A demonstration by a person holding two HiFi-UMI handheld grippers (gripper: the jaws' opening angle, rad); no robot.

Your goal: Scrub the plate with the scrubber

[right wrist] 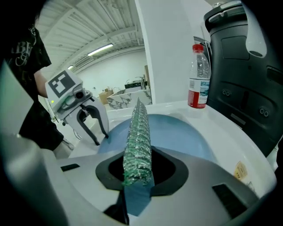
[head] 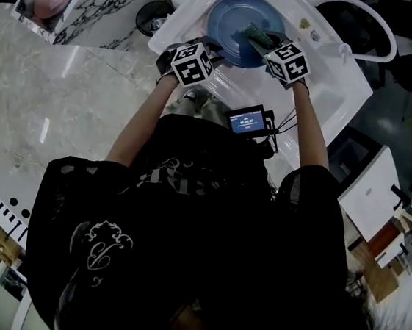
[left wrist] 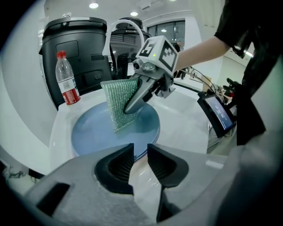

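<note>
White sink [head: 331,75] takes up the work area. A big black appliance [left wrist: 77,48] stands at its back and a curved white faucet [head: 360,15] arches over one end. Blue plate [left wrist: 93,132] lies flat in the sink basin, right side up. Water bottle [left wrist: 66,81], with red cap and red label, stands upright on the sink ledge near the plate, in front of the appliance. Small lit screen [left wrist: 219,112] sits off the sink edge on the person's side.

Green scrubber [left wrist: 120,103], a glittery mesh cloth, is clenched in the right tongs [left wrist: 131,107]. It stands on edge with its lower corner on the plate near the middle. Left tongs [left wrist: 140,152] are released, jaws a little apart with nothing between them, right at the plate's near rim. Cannot tell if they touch the rim.

Handling, as a judgement: the plate looks stiff, glazed and breakable, probably slick, and could slide in the smooth basin under scrubbing. The best hold is the near rim, pinched by the left tongs. The scrubber is light, soft and floppy. Held by one edge it will fold, so it needs pressing down flat.
</note>
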